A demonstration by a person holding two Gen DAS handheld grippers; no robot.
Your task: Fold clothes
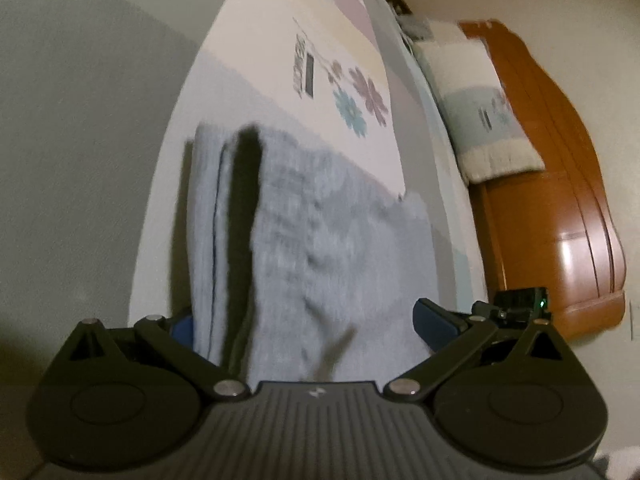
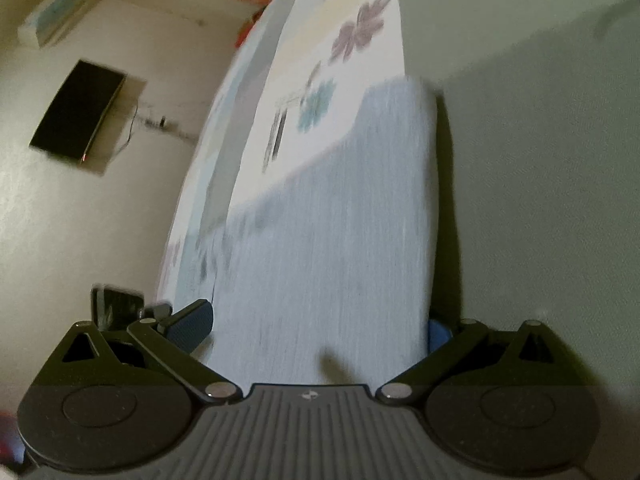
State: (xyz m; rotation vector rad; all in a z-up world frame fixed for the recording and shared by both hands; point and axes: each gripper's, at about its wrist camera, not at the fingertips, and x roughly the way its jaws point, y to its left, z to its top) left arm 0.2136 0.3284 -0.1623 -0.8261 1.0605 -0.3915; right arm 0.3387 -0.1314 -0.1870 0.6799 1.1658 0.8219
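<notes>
Left wrist view:
- Left gripper (image 1: 306, 326): fingers spread wide. One blue pad (image 1: 434, 322) shows clear on one side; the other is mostly hidden behind cloth. The fingers flank the cloth and pinch nothing.
- Grey garment (image 1: 320, 240): light grey-blue knit, blurred, lying on the bed at its near edge and reaching right up between the gripper fingers. It is folded, with stacked layers showing along one side and a dark shadowed crease (image 1: 244, 220) running lengthwise.
- Bed sheet (image 1: 352, 92): pale, with stripes and printed flowers in purple and teal, just beyond the garment.
- Pillow (image 1: 480, 100): at the head end of the bed, same floral print, resting against the wooden headboard (image 1: 560, 200).
- Other gripper: a small dark part (image 1: 520, 304) with a green light, by the bed's edge near the headboard.

Right wrist view:
- Right gripper (image 2: 320, 326): fingers spread apart, one pad (image 2: 192, 326) in plain sight, the other half hidden behind the cloth edge; no grasp.
- Grey garment (image 2: 340, 220): fills the middle of the view, running from between the fingers along the edge of the bed; surface smooth, image blurred.
- Bed sheet (image 2: 320, 80): floral print beyond the garment.
- Dark wall-mounted screen (image 2: 78, 112) and air conditioner (image 2: 64, 4) on the far wall.
</notes>
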